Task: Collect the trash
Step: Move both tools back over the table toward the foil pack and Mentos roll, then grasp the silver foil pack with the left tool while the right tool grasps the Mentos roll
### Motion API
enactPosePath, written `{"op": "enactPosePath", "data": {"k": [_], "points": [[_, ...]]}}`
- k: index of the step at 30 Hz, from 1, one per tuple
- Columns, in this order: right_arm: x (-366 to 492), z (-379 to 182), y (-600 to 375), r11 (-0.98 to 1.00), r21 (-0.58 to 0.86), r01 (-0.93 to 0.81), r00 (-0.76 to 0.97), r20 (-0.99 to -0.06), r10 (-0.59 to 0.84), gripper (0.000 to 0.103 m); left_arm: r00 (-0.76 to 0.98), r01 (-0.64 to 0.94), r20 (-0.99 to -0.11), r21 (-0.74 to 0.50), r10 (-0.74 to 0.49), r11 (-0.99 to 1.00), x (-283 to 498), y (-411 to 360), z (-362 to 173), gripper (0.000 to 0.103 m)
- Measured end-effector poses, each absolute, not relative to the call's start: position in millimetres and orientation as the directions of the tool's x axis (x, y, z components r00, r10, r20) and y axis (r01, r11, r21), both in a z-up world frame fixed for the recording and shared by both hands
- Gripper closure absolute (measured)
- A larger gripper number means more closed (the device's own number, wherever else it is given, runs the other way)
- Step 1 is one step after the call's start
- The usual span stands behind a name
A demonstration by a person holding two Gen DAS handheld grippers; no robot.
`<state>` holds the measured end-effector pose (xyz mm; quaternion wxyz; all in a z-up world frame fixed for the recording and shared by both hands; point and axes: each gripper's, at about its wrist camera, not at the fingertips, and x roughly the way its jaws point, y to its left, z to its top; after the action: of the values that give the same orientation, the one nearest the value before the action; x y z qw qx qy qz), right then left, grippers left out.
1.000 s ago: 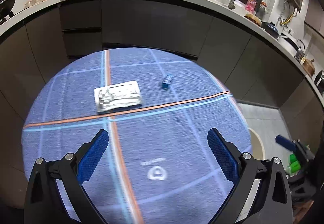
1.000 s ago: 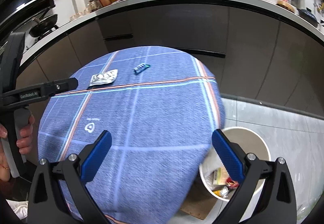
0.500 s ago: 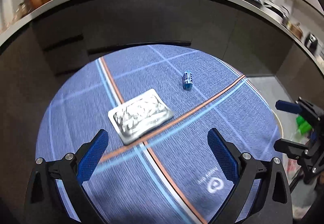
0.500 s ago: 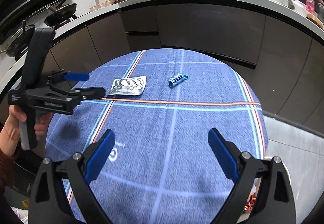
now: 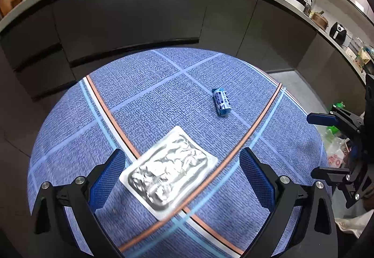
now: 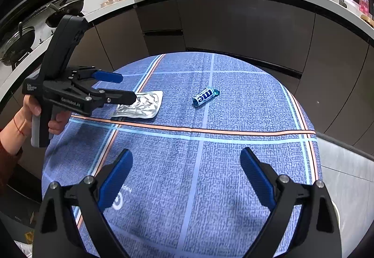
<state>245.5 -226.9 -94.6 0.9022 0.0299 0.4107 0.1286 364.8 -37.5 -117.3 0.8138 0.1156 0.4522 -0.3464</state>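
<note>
A crumpled silver foil pack (image 5: 168, 174) lies on the round table's blue checked cloth (image 5: 140, 99). My left gripper (image 5: 181, 155) hovers open right over it, a finger on either side and neither pad touching. From the right wrist view the left gripper (image 6: 128, 86) covers the near corner of the foil pack (image 6: 145, 104). Further right on the cloth lies a small blue candy roll (image 6: 205, 97), also seen in the left wrist view (image 5: 222, 100). My right gripper (image 6: 186, 153) stands open and empty over the near half of the table; it sits at the table's right edge (image 5: 312, 146).
Dark curved kitchen cabinets (image 6: 245, 29) under a white counter ring the table's far side. A person's hand (image 6: 35, 108) holds the left tool. Off the table's right edge, loose wrappers (image 5: 334, 143) show low down by the floor. Grey floor tiles (image 6: 346, 164) lie to the right.
The left gripper has come forward and down over the foil pack and rolled. The right gripper has swung from the bin at the table's edge to over the table.
</note>
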Motion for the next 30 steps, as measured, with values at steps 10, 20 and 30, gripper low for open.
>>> {"op": "enactPosePath", "data": {"k": [10, 20, 30], "points": [[267, -110, -231, 0.967, 0.167, -0.195, 0.608, -0.753, 0.252, 0.01, 0.216, 0.64, -0.822, -0.288, -0.527, 0.712, 402, -24, -147, 0.009], [297, -114, -231, 0.966, 0.185, -0.181, 0.614, -0.746, 0.259, 0.011, 0.261, 0.713, -0.851, -0.148, -0.456, 0.685, 360, -37, -157, 0.009], [350, -133, -222, 0.957, 0.259, -0.129, 0.586, -0.759, 0.284, 0.035, 0.344, 0.665, -0.859, -0.064, -0.38, 0.744, 338, -47, -157, 0.03]]}}
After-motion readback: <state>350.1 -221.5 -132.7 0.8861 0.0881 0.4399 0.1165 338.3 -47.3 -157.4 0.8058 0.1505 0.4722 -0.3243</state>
